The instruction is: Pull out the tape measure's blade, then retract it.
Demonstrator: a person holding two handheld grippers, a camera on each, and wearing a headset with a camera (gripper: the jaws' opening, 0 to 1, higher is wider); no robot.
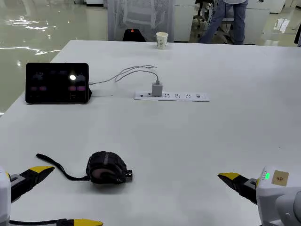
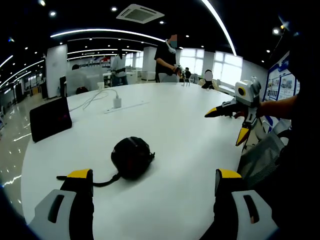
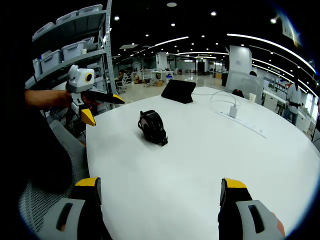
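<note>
Left gripper [image 1: 75,195] sits at the near-left corner of the tabletop [image 1: 211,136]. Its jaws are spread wide with nothing between them; its own view confirms the wide gap. It is apart from the work.

Tablet [image 1: 57,83] stands propped toward the far-left part of the tabletop, screen dim with a few lit patches. A pale cable [image 1: 131,73] runs from its right side.

Tape measure [image 1: 107,168] is a dark round case lying near the near edge, left of centre. Its black wrist strap [image 1: 54,165] trails left toward the left gripper's upper jaw and stops short of it. As far as I can see the blade is inside the case, with the hook end at the case's right side. In the left gripper view the case lies ahead, between the jaw lines and not touched.

Power strip [image 1: 171,96] lies about mid-table, with a white charger [image 1: 157,88] plugged in at its left end and taking the cable.

Paper cup [image 1: 162,40] stands at the far edge.

Right gripper [image 3: 160,183] is at the near-right corner, jaws wide and holding nothing, well apart from the tape measure.
</note>
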